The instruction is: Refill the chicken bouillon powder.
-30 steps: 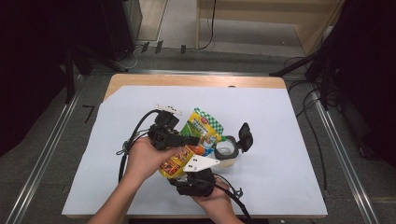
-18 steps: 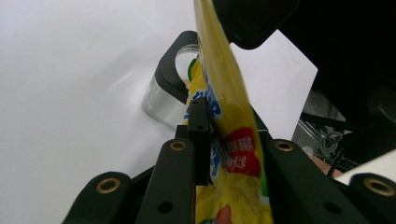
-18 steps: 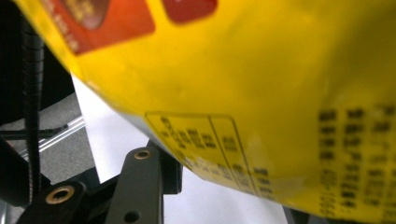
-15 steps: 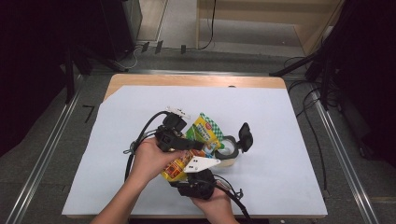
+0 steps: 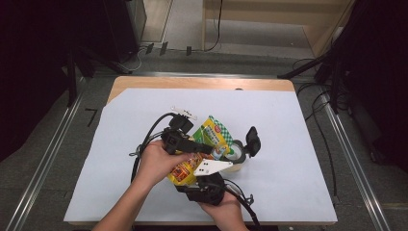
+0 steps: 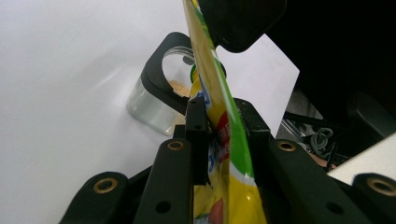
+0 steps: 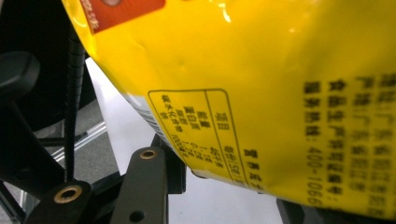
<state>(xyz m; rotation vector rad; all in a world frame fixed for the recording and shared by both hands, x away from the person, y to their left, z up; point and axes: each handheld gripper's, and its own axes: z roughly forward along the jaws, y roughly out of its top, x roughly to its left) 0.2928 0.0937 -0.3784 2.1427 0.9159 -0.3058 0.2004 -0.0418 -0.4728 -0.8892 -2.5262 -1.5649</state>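
Note:
A yellow and green snack pouch [image 5: 212, 134] hangs tilted over a clear glass jar [image 5: 237, 156] near the middle of the white sheet. My left gripper [image 5: 206, 148] is shut on the pouch, pinching its edge [image 6: 219, 100] between both jaws. Below the pouch the jar [image 6: 150, 103] holds a little tan powder. My right gripper [image 5: 239, 153] comes in from the front, its jaws standing either side of the jar and closed on it. In the right gripper view the pouch's printed back [image 7: 261, 74] hides the jar, and one finger [image 7: 146, 183] shows low on the left.
A white sheet [image 5: 298, 144] covers the table, with a wooden strip [image 5: 202, 83] along the far edge. Black cables [image 5: 144, 142] loop left of my left hand. Metal rails [image 5: 356, 163] run down both sides. The sheet's right half lies bare.
My left gripper has carried the pouch a little to the right, toward the jar. The right gripper and jar have stayed in place.

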